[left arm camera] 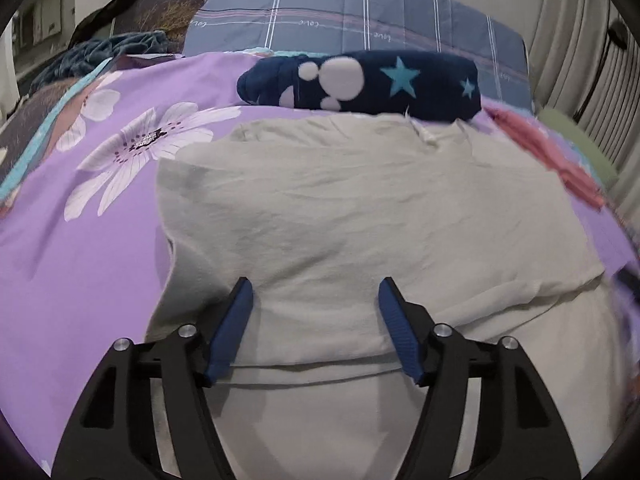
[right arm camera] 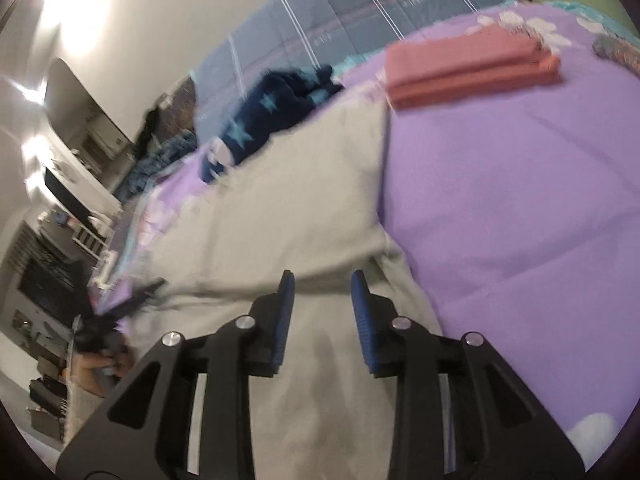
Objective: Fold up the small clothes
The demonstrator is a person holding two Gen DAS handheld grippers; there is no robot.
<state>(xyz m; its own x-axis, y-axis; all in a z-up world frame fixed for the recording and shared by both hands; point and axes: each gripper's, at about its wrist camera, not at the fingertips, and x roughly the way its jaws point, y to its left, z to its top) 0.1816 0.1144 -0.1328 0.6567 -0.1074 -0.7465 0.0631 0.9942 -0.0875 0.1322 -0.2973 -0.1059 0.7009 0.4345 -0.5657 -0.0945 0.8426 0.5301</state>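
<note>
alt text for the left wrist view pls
The open left gripper hangs over a beige garment spread on a purple floral bedspread, nothing between its blue pads. Behind it lie a navy star-print bundle and a grey plaid pillow.

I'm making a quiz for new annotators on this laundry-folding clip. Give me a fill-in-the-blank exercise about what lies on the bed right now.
1. The beige garment lies on a ____ floral bedsheet.
2. The navy fleece beyond it bears light-blue ____.
3. The folded clothes on the sheet in the right wrist view are ____.
4. The left gripper has its jaws ____.

Missing words: purple; stars; pink; open
</note>
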